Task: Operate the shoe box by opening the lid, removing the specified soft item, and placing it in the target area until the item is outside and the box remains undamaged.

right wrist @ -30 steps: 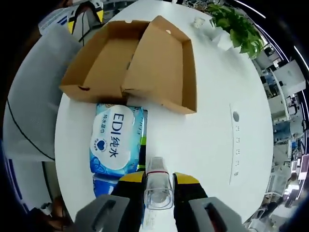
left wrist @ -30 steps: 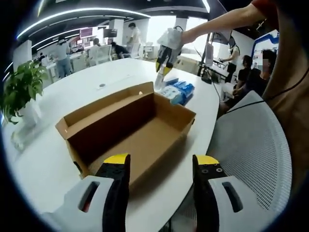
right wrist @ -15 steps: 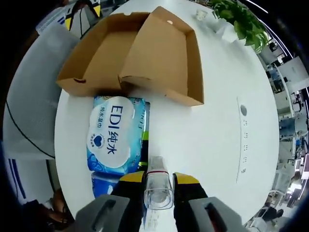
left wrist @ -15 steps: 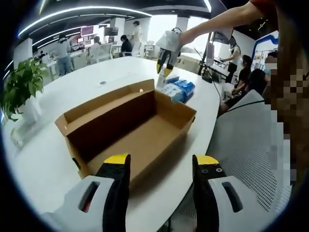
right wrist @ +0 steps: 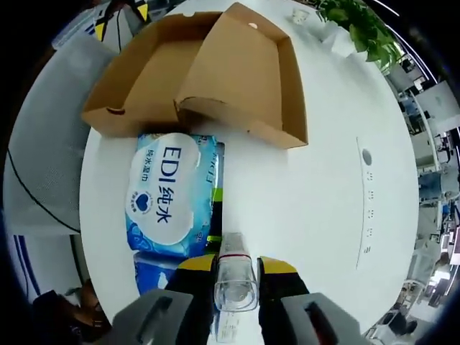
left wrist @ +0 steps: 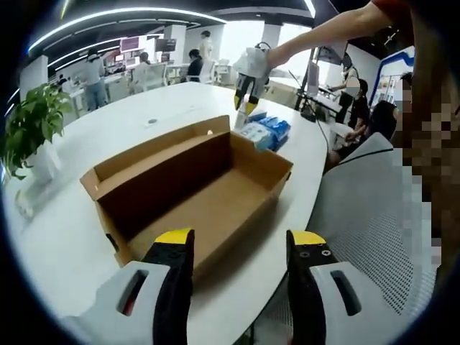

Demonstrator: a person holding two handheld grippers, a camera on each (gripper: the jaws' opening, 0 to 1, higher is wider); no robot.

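While both grippers hover over the table:
Right gripper [right wrist: 236, 277]: jaws clamp a clear plastic piece [right wrist: 236, 282]; its kind is unclear.
Left gripper [left wrist: 237, 248]: jaws wide, empty.
Wet-wipes pack [right wrist: 170, 195]: outside, touching the open shoe box [right wrist: 215, 79].
White table [right wrist: 316, 194]: far edge cut off.

Brown cardboard shoe box [left wrist: 194, 190]; blue-white wipes pack [right wrist: 171, 194]; white table [right wrist: 316, 194]; yellow-tipped black fingers [left wrist: 176, 248].

Matt cardboard box [left wrist: 194, 187], glossy plastic wipes pack [right wrist: 169, 198], smooth white table [right wrist: 309, 208].

Left claw [left wrist: 239, 248], right claw [right wrist: 236, 269]: grey bodies, black jaws, yellow tips; red sleeve [left wrist: 394, 8].
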